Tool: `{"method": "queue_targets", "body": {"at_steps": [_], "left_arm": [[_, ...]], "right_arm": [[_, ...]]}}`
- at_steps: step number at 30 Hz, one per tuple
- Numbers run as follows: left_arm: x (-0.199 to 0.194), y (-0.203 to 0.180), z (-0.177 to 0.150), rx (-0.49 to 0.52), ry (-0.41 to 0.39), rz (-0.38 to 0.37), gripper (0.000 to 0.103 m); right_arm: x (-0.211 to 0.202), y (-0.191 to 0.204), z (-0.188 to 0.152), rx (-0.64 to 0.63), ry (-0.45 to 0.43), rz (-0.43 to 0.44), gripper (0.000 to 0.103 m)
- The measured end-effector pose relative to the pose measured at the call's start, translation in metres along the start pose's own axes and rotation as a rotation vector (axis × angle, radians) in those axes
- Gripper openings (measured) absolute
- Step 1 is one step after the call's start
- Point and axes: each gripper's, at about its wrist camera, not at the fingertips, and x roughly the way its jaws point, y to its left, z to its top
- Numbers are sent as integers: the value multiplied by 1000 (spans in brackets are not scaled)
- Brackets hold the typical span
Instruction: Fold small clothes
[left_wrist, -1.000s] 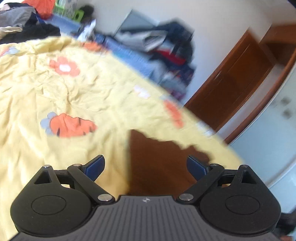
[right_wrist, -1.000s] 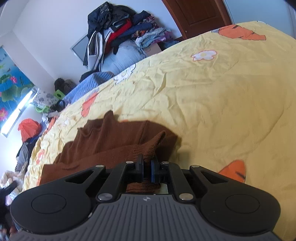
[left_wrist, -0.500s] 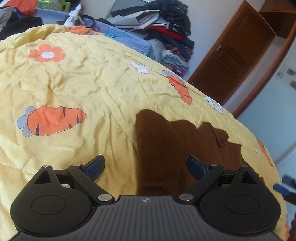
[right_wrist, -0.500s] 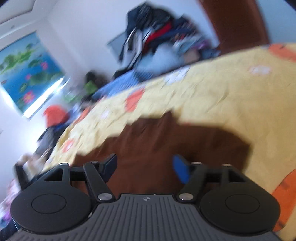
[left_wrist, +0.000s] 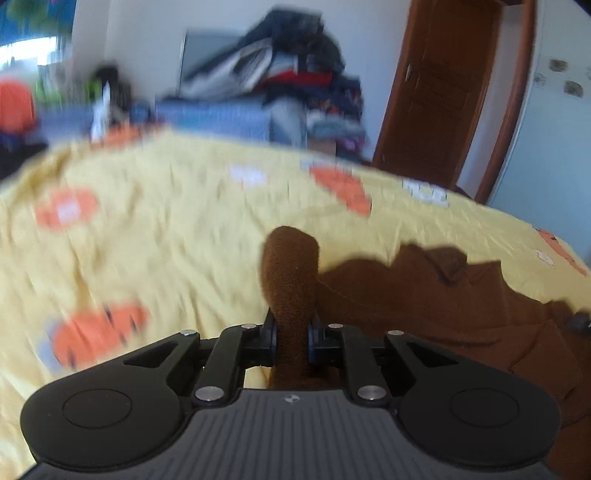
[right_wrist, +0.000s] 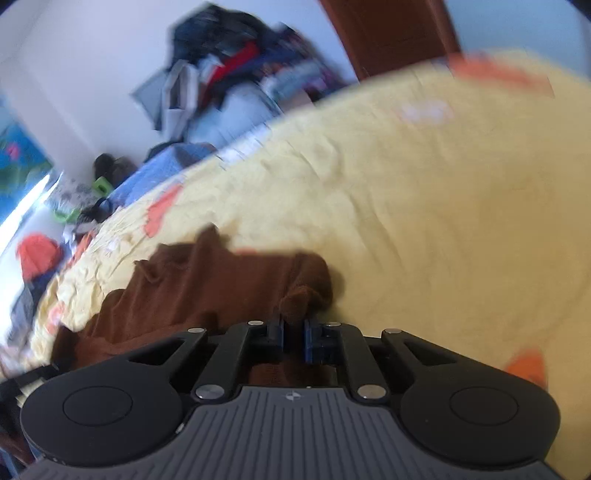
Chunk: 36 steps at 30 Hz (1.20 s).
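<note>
Both grippers are clenched on the brown garment (left_wrist: 424, 295). The left gripper (left_wrist: 291, 338) pinches one corner, the right gripper (right_wrist: 293, 338) another. The cloth stretches between them across the yellow quilt (left_wrist: 166, 240).

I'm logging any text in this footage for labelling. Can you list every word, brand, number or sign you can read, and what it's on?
No readable text in either view.
Left gripper, shut on the brown garment: a small emblem on its body, a symbol, not letters.
Right gripper, shut on the garment too: same emblem.
Quilt: carrot and flower prints only.
Wall stickers: too blurred to read.
</note>
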Motion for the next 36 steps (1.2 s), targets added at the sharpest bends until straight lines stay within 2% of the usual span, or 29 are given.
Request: {"method": "queue_targets", "body": {"at_steps": [2, 4, 5, 6, 7, 8, 9, 10, 11, 12, 13, 14, 15, 16, 17, 21, 23, 24, 25, 26, 27, 28, 29, 30, 31, 32, 33, 34, 36], "left_arm": [[9, -2, -3, 35, 37, 38, 13], [25, -3, -18, 80, 82, 70, 13], [23, -4, -26, 112, 39, 75, 17], [20, -4, -28, 126, 24, 81, 17], [15, -1, -29, 106, 21, 75, 20], [8, 3, -30, 73, 27, 64, 30], [-1, 8, -30, 40, 37, 57, 37], [-10, 15, -33, 5, 44, 40, 65], [-19, 21, -37, -22, 43, 12, 87], [-26, 25, -42, -36, 31, -14, 90], [-31, 26, -46, -43, 32, -30, 90], [-28, 25, -49, -33, 60, -38, 78], [-23, 22, -52, -5, 91, -26, 51], [-19, 17, -56, 24, 100, -15, 22], [-22, 13, -58, 50, 66, 2, 16], [-27, 8, -65, 150, 27, 39, 17], [-40, 7, -69, 161, 32, 12, 23], [-48, 9, -70, 143, 50, -6, 29], [-55, 15, -73, 118, 90, -32, 51], [-63, 21, -78, 89, 134, -62, 80], [-72, 29, -84, 56, 147, -85, 86], [-83, 36, -94, 24, 136, -104, 86], [-89, 42, -102, 6, 142, -121, 85], [-94, 43, -109, 16, 132, -122, 84], [-97, 40, -115, 40, 113, -99, 73], [-98, 35, -118, 78, 94, -55, 39], [-98, 31, -117, 114, 84, -11, 23], [-98, 33, -115, 107, 91, -7, 12], [-99, 47, -107, 39, 127, -33, 11]], "right_arm": [[-11, 2, 6, -9, -66, 31, 16], [-3, -8, 8, 8, -26, -19, 16], [6, -11, 4, 1, 11, -44, 16], [9, -12, -1, -4, 12, -40, 24], [6, -11, -5, 1, -8, -23, 26], [1, -11, -7, 38, -15, -12, 40], [-7, -13, -8, 80, -19, 10, 70], [-16, -13, -11, 108, -24, 45, 81], [-29, -12, -16, 109, -39, 74, 88], [-40, -11, -22, 94, -43, 97, 84], [-45, -8, -28, 79, -12, 111, 80], [-45, -5, -36, 67, 36, 110, 64], [-43, -2, -44, 56, 79, 106, 39], [-39, 3, -50, 22, 97, 98, 26], [-38, 9, -54, -23, 94, 62, 16], [-42, -5, -55, 5, 62, 64, 8], [-47, -17, -59, 93, 45, 85, 12], [-51, -13, -62, 103, 36, 73, 28], [-56, -9, -66, 103, 33, 79, 36], [-62, -4, -70, 98, 40, 91, 62], [-69, 0, -75, 87, 56, 119, 82], [-77, 3, -81, 75, 65, 137, 85], [-84, 7, -88, 63, 75, 143, 80], [-88, 9, -95, 51, 92, 145, 69], [-92, 12, -100, 29, 88, 143, 61], [-93, 14, -104, 6, 86, 129, 35], [-91, 15, -105, -6, 99, 115, 11], [-86, 14, -105, 6, 126, 111, 11], [-88, 11, -104, -6, 113, 111, 9]]}}
